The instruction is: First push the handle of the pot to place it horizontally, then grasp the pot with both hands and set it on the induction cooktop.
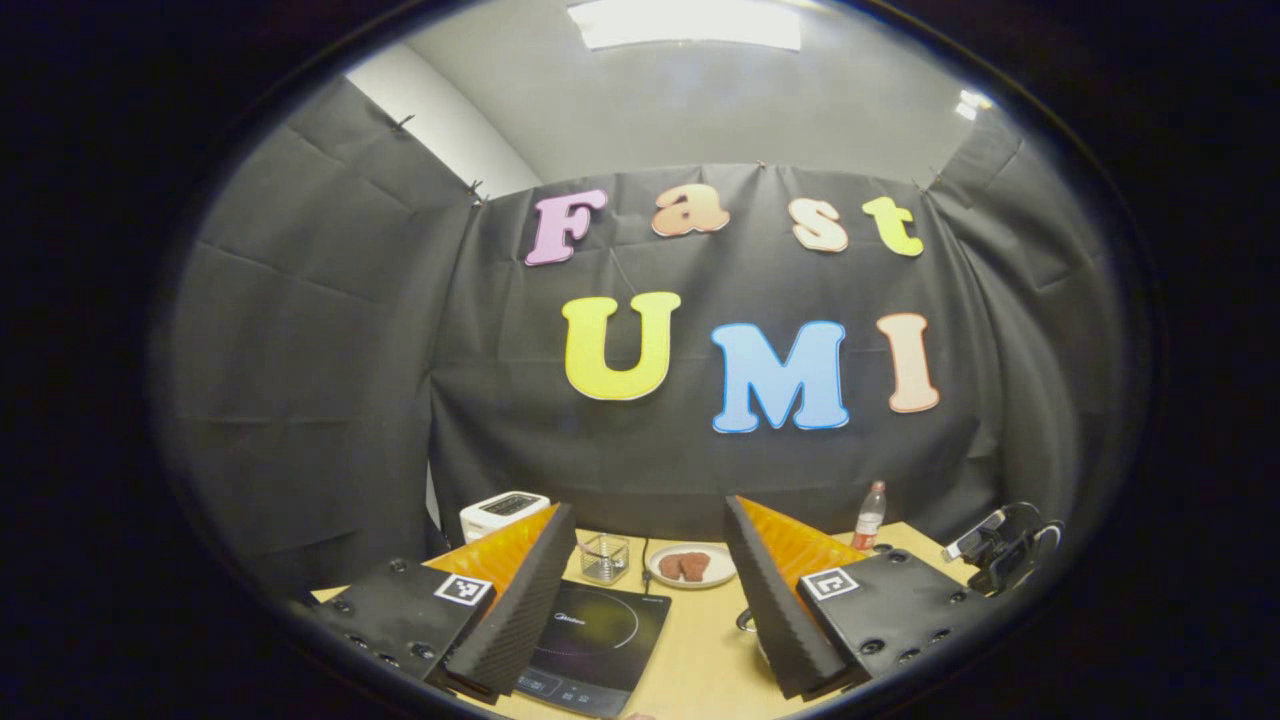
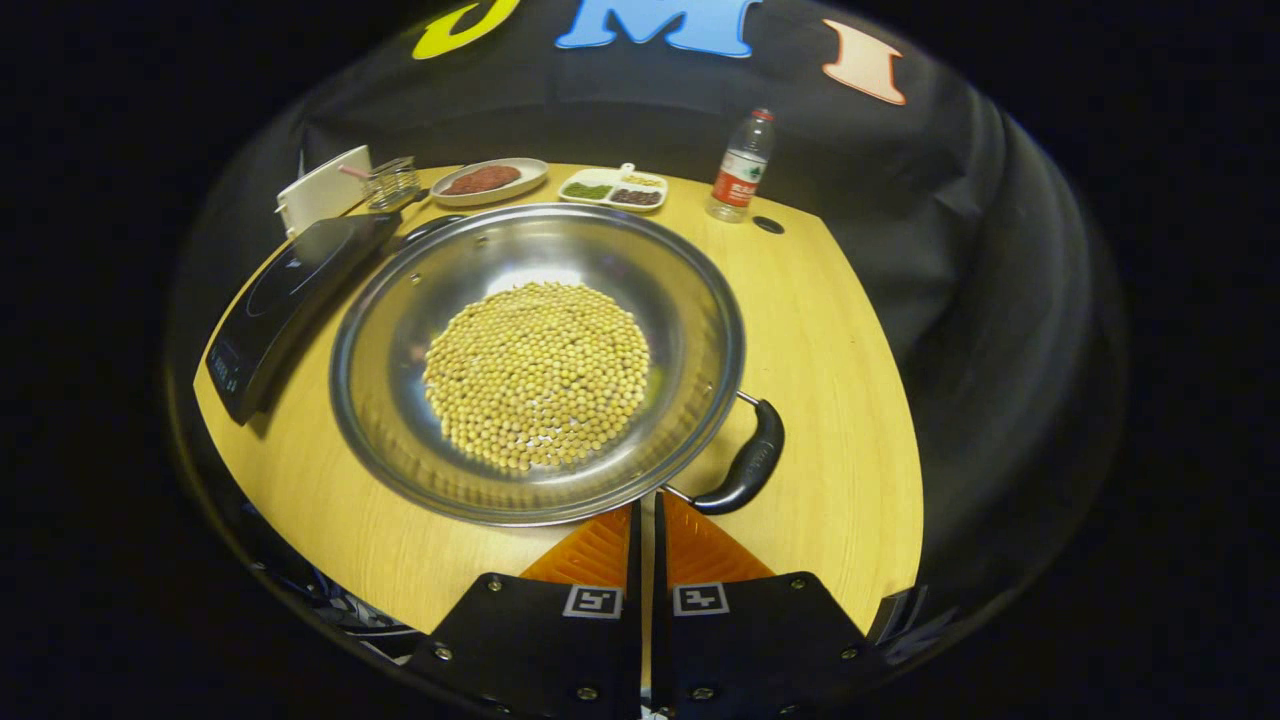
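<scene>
While the big wooden counter (image 2: pixel 830 330) carries everything, the pot (image 2: pixel 400 330) sits near its middle in the right gripper view. It is wide, round and shiny. A flat heap of small yellow beans (image 2: pixel 538 372) lies in its bottom. One dark handle (image 2: pixel 745 465) sticks out from the pot's rim on the side nearest the front edge of the counter. A second dark handle (image 2: pixel 432 228) peeks out at the far rim.

Just beside the pot, along the counter's left edge, lies the black induction cooktop (image 2: pixel 290 290). It is flat and bare on top.

Along the back edge stand smaller things: a white box (image 2: pixel 322 188) at the back left corner, a little clear cup (image 2: pixel 392 182), a plate of brown food (image 2: pixel 490 180), a white tray with small heaps (image 2: pixel 612 188) and a bottle with a red label (image 2: pixel 740 168).

At the front edge, the right gripper (image 2: pixel 645 520) has its fingers together, almost touching, and it holds nothing. Its tips sit right by the pot's rim, next to the near handle.

In the left gripper view, the left gripper (image 1: pixel 650 590) is held up over the counter with its fingers wide apart and nothing between them. Below it you see the cooktop (image 1: pixel 600 630) and the plate (image 1: pixel 692 566).
</scene>
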Tool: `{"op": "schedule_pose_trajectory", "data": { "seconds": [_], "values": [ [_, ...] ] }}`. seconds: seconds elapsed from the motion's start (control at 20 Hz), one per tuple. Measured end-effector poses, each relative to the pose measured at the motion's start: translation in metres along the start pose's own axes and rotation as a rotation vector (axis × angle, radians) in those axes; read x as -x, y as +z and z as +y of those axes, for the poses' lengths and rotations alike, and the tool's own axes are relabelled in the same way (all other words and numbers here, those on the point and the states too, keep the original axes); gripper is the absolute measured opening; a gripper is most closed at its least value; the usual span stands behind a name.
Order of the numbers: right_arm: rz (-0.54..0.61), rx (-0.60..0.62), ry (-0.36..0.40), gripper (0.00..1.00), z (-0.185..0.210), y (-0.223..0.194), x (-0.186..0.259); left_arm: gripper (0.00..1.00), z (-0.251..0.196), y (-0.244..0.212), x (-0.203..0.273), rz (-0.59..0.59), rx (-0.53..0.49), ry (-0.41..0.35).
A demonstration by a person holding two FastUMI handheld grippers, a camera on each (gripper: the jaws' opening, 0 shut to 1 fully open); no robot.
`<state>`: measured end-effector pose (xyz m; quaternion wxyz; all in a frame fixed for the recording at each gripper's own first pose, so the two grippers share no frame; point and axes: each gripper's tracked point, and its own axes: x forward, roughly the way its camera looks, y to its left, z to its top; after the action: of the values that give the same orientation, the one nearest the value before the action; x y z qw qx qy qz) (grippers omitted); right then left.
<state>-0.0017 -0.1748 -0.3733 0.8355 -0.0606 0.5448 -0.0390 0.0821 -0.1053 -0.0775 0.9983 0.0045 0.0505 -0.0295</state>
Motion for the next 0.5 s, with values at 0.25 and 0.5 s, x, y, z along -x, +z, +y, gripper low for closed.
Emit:
{"op": "schedule_pose_trajectory", "data": {
  "seconds": [0.25,0.5],
  "values": [
    [-0.050,-0.058,-0.055,0.04,-0.034,0.020,-0.016,1.00,-0.017,-0.009,-0.010,0.014,-0.012,0.019],
    [-0.148,0.019,-0.049,0.02,-0.045,0.057,-0.028,1.00,-0.029,-0.026,-0.017,0.048,-0.027,0.057]
  ]
}}
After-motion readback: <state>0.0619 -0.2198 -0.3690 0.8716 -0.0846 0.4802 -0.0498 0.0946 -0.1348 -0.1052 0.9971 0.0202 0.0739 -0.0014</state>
